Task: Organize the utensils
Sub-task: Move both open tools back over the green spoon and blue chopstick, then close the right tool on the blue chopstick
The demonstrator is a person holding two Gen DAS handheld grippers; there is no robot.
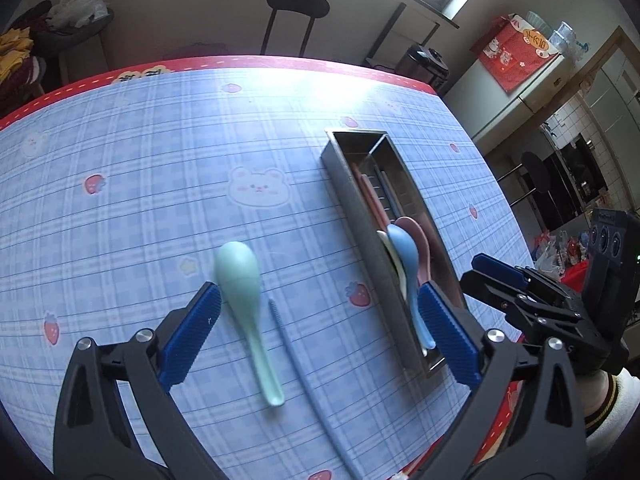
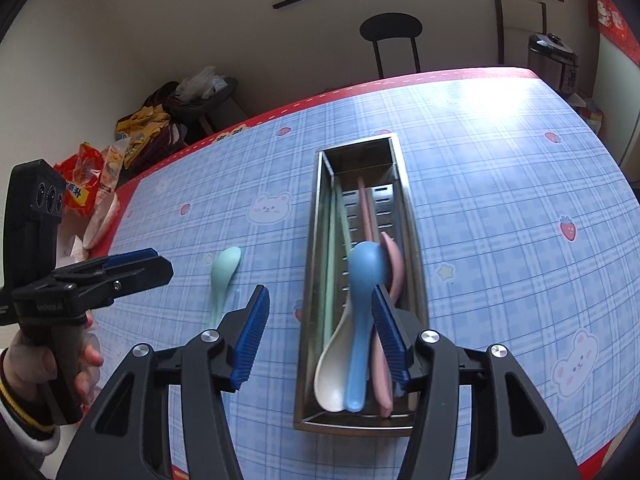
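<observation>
A mint-green spoon (image 1: 244, 312) lies on the blue checked tablecloth (image 1: 160, 160), with a thin blue stick (image 1: 304, 364) beside it. My left gripper (image 1: 320, 336) hangs wide open above both and holds nothing. The steel utensil tray (image 2: 400, 168) to the right holds a blue spoon (image 2: 364, 308), a white spoon (image 2: 332, 372), a pink spoon (image 2: 394, 264) and green sticks (image 2: 332, 260) in its left compartment. My right gripper (image 2: 320, 338) is open above the tray's near end, its pads pressing on nothing. The green spoon (image 2: 224, 280) shows left of the tray.
The tablecloth's red border (image 2: 280, 112) marks the table's far edge. A black stool (image 1: 298, 4) stands beyond it. Snack bags (image 2: 84, 184) and a pile of clothes (image 2: 160, 120) lie off the table's left side. A hand (image 2: 24, 364) grips the left tool's handle.
</observation>
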